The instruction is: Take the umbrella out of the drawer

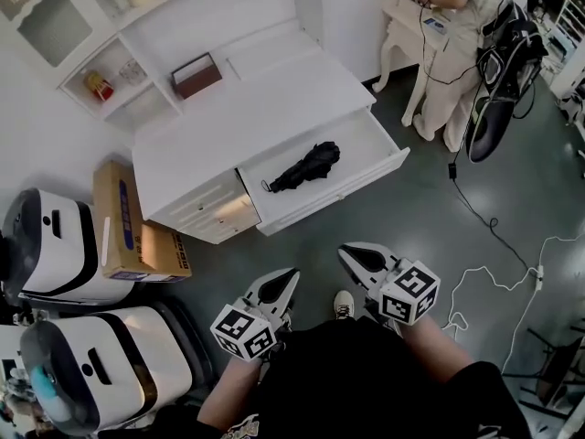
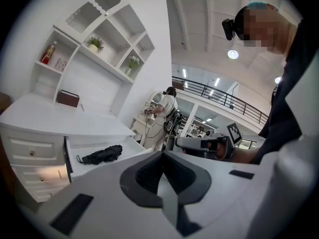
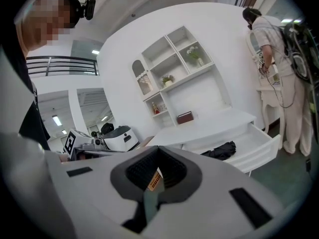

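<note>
umbrella (image 1: 306, 166) lying in open drawer (image 1: 366, 144) | left gripper (image 1: 292, 275) jaws sitting closed, empty | right gripper (image 1: 346, 253) jaws sitting closed, empty

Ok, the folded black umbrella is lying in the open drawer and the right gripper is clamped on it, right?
Not quite. The folded black umbrella lies in the open drawer, but the right gripper is not on it: the head view shows it shut, empty, apart from the drawer.
</note>
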`<state>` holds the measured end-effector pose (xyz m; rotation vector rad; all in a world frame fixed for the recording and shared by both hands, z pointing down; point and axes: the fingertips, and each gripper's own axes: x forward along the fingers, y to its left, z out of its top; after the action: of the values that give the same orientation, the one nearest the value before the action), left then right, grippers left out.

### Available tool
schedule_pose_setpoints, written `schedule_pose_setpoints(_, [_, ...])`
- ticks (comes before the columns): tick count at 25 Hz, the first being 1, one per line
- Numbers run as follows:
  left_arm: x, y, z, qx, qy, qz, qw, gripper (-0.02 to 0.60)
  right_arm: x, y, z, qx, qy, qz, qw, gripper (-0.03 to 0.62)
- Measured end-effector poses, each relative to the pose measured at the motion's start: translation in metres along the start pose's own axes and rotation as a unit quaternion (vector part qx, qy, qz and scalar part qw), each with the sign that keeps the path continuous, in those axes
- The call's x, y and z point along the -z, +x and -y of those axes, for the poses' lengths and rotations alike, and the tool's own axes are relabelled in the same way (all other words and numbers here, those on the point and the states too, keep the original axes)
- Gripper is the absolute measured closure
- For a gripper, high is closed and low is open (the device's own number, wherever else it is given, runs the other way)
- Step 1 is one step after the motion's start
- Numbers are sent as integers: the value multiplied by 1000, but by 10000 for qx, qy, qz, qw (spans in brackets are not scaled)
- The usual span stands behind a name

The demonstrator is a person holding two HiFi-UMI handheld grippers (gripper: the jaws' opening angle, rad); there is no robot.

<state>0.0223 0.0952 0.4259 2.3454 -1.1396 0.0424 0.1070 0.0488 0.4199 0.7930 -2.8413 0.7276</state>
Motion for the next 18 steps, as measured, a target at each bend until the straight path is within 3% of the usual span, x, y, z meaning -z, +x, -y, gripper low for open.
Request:
schedule_pose_setpoints(10, [1,23,7,-560,-79,113,9983,578,-5,-2,32,-440,-13,-233,9988,592])
schedule_pose_setpoints(18, [-13,19,-5,-722,19,172,9972,577,-9,18,36,-527,-12,-307,9981,591])
